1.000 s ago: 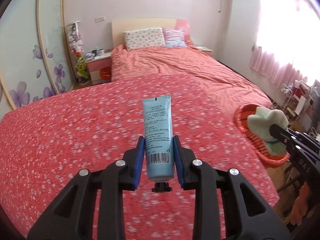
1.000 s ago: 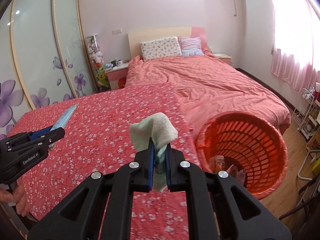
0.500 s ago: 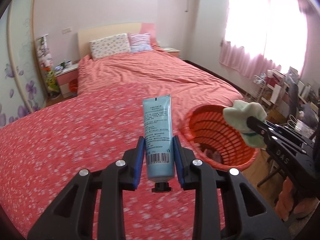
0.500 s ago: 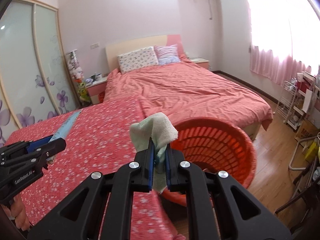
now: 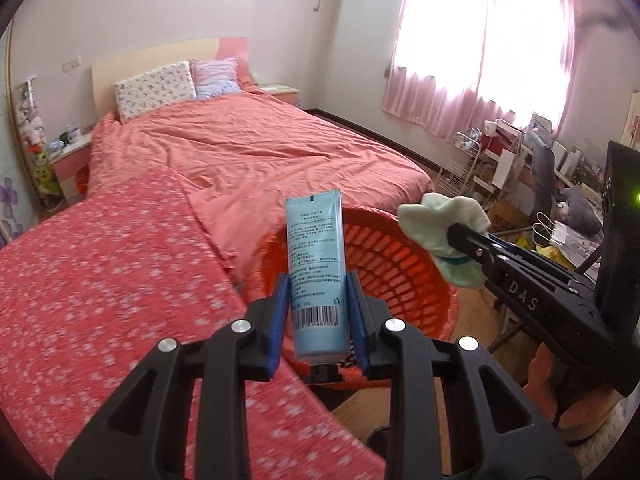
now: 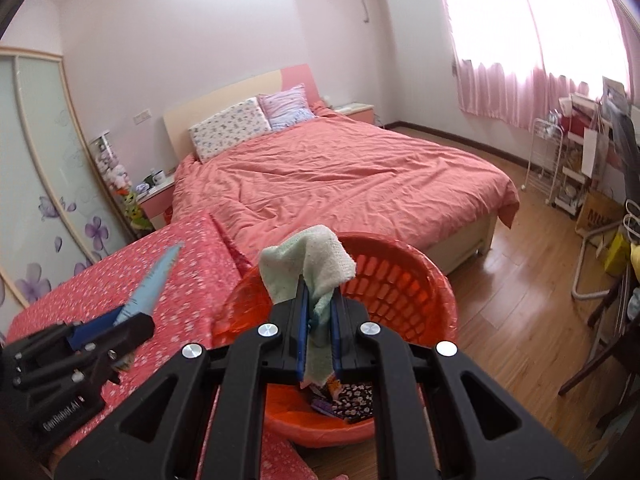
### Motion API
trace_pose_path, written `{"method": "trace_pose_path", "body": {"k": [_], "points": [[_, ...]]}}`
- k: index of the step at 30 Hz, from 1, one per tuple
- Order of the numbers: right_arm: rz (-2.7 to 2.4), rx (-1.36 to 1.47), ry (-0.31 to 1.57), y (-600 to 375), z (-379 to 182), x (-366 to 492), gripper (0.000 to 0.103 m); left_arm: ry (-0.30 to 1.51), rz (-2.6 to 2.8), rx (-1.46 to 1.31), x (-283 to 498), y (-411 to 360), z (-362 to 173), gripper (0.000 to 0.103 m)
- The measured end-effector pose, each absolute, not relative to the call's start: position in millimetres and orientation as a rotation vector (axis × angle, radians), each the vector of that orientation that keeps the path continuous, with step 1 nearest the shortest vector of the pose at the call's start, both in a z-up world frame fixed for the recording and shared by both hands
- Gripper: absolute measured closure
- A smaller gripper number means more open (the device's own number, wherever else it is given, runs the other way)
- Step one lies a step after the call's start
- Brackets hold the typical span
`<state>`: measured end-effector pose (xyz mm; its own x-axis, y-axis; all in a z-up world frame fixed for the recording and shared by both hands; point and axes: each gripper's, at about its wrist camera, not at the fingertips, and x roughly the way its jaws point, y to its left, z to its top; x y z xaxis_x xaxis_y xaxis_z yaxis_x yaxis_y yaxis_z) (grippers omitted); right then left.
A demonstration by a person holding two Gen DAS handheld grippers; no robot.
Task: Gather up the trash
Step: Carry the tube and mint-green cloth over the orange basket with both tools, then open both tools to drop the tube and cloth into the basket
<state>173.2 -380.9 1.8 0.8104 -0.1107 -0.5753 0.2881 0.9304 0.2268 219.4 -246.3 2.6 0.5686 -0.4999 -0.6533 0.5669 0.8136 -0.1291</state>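
My left gripper (image 5: 318, 316) clamped on the blue tube (image 5: 316, 264), my right gripper (image 6: 318, 332) pinched tight on the pale green cloth (image 6: 306, 266), both above the orange basket (image 6: 400, 276) beside the table's floral cloth (image 5: 100, 272).

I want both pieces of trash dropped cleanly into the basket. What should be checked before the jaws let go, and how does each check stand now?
1. Left gripper clamps the light blue plastic tube: ok.
2. Right gripper clamps the pale green crumpled cloth: ok.
3. Cloth hangs over the mouth of the orange slotted plastic basket: ok.
4. Tube fully over the basket mouth: cannot tell.
5. Room in the basket: ok, only a few wrappers at the bottom.
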Motion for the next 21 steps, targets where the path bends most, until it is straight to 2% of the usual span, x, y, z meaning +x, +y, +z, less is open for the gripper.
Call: {"method": "trace_pose_path", "body": {"k": [4,6,8,15,20,21], "points": [[-0.231,0.356,0.615,-395.4,-9.5,187.4,0.088,0.777,-0.625,0.107,238.7,-271.9,-14.1,0.074],[-0.235,0.356,0.627,-397.8,-14.0,189.2,0.068,0.793,-0.613,0.107,245.9,-277.8,-19.7,0.067],[-0.253,0.343,0.635,-397.9,-17.9,190.4,0.058,0.803,-0.592,0.11,253.6,-278.3,-26.2,0.057],[-0.281,0.361,0.645,-398.3,-20.0,174.8,0.043,0.79,-0.505,0.129,257.5,-250.6,-31.0,0.051],[-0.284,0.294,0.614,-377.4,-6.1,160.5,0.039,0.705,-0.399,0.17,235.3,-217.7,-21.7,0.042],[-0.28,0.278,0.606,-369.9,-2.3,155.5,0.034,0.693,-0.377,0.175,231.7,-210.8,-19.2,0.04]]}}
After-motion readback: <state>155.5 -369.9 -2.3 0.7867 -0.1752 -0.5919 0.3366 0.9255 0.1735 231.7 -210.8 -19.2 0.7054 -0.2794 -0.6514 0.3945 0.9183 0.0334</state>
